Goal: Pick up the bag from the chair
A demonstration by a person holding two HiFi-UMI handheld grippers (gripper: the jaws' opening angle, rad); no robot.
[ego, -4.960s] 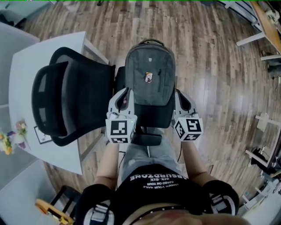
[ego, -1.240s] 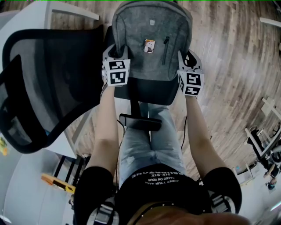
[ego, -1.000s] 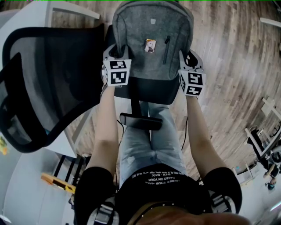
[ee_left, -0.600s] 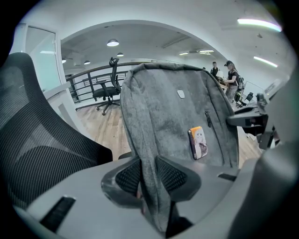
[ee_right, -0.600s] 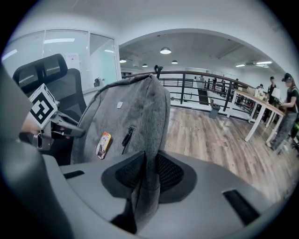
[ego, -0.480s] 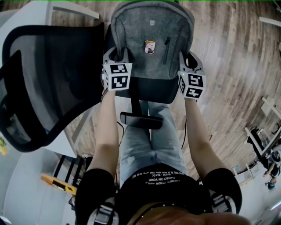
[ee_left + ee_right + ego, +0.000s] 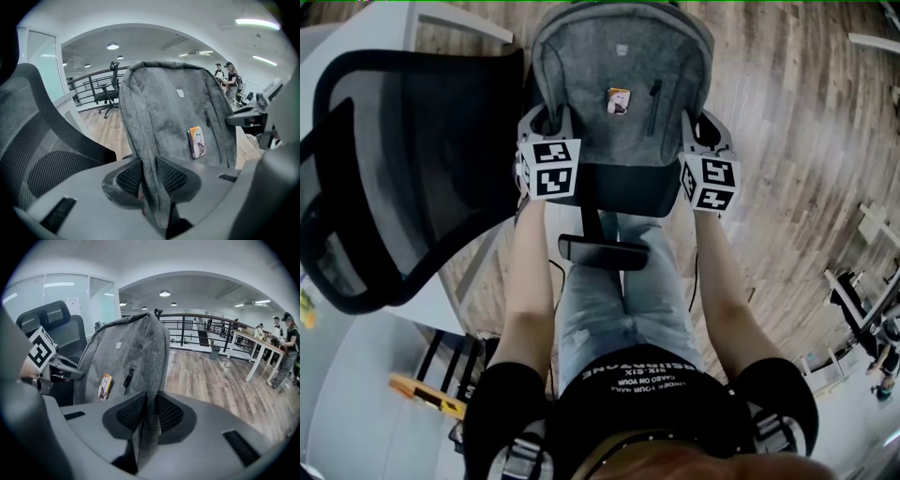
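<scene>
Grey backpack point(image 7: 619, 66) stands on the seat point(image 7: 623, 190) of the black mesh office chair point(image 7: 403, 169). Its long axis runs away from the person and its front panel faces up toward the head view.

- **Left gripper** point(image 7: 546, 124): at the bag's left side edge, low down. Its jaws have just been closing and are clamped on a fold of the grey fabric.
- **Right gripper** point(image 7: 701, 127): mirrors it on the right edge. Its jaws have also just been closing and pinch fabric there.

Both hands are equally near, with the bag between them.

Judgement: the lift should go straight up. Whether the base is clear of the seat cannot be made out.

Container: the front zip point(image 7: 654, 94) is shut, so the contents are not visible. A small card tag point(image 7: 619, 99) is fixed outside.
</scene>
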